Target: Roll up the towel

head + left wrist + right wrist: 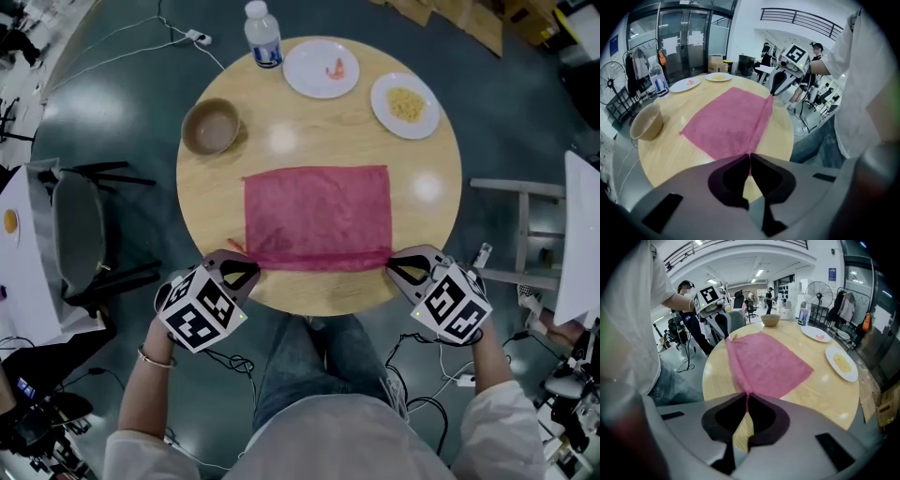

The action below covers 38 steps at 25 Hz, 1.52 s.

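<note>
**At the counter's near edge: both grippers pinch the towel's corners**

In the lower middle of the head view, the red towel [317, 216] lies spread flat on the round counter [309, 141]. Its long near edge runs across the frame just above the person's knees.

The left gripper [251, 266] is at the towel's lower-left corner and the right gripper [392, 266] at its lower-right corner. Each gripper view shows the jaws closed together with a thin sliver of red cloth nipped between the tips. So both grippers hold the towel, one at each end of the same edge.

Holding the two ends evenly likely keeps that edge straight and taut, so it can be turned over as one line rather than bunching. A darker, slightly raised band runs along the edge between the grippers. It looks like the first narrow fold of a roll, though I cannot tell how tight it is.

The rest of the towel stretches away toward the top of the frame, lying flat. The bowl [210, 127], bottle [263, 35] and two plates [322, 68] sit beyond its far edge, well apart from it. The roll appears barely begun.
</note>
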Available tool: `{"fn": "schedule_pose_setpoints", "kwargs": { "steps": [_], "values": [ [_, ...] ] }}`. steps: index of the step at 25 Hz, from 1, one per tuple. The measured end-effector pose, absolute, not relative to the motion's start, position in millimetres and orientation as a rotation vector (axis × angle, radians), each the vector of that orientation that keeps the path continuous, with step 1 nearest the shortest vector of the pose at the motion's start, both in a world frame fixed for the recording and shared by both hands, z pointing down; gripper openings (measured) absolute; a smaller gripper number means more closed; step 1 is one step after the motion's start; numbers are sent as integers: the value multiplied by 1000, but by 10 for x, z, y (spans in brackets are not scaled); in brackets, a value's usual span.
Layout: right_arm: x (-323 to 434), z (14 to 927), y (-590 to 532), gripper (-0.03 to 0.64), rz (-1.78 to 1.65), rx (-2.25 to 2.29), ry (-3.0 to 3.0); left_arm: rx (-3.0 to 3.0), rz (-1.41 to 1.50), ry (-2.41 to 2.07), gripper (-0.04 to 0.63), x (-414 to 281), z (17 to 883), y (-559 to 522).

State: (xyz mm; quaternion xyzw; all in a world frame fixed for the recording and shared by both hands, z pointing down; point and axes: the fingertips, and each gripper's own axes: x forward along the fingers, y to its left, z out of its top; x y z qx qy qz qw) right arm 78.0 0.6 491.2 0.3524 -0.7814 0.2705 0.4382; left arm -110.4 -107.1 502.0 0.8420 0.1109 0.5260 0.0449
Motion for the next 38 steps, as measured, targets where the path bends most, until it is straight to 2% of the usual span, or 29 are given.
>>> {"fn": "schedule_pose_setpoints", "kwargs": {
  "steps": [33, 38],
  "values": [
    [1135, 5158, -573, 25, 685, 933, -1933, 2559, 1634, 175, 13, -762, 5275, -1657],
    [1147, 5128, -589, 43, 676, 955, -1941, 2590, 1573, 133, 70, -762, 5246, -1696]
  ]
}}
